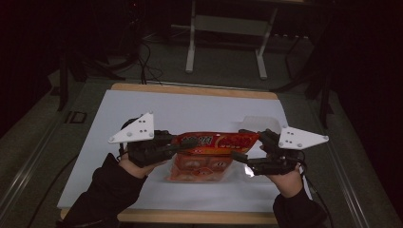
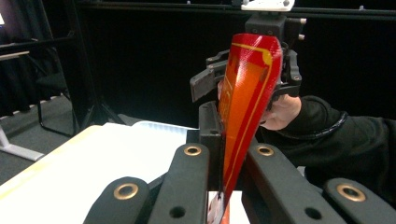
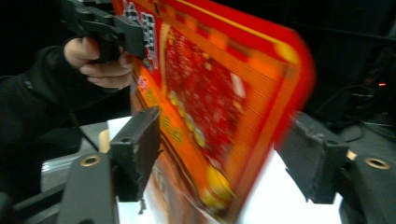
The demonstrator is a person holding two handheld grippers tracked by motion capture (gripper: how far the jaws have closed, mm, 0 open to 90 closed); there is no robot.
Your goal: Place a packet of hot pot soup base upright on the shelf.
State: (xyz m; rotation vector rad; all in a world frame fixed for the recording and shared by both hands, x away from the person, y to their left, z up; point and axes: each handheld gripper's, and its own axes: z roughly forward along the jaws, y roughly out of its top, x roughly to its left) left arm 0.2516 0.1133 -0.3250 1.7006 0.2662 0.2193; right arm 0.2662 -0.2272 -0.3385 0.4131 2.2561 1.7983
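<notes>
The red snack bag [image 1: 214,142] hangs above the white table [image 1: 190,109] between 2 grippers — left gripper [image 1: 183,145] pinching its end, right gripper [image 1: 242,142] spread around the other — pads apart.

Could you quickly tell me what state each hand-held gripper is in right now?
Left hand-held gripper: shut on the red-orange plastic snack bag.
Right hand-held gripper: open, jaws either side of the bag.

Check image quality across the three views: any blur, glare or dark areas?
High view: dim, room black around the white table; the red snack bag reads fine. Left gripper view: sharp, glossy sheen on the bag, black background. Right gripper view: bag smeared by motion blur, print unreadable; right gripper fingers fairly crisp.
</notes>
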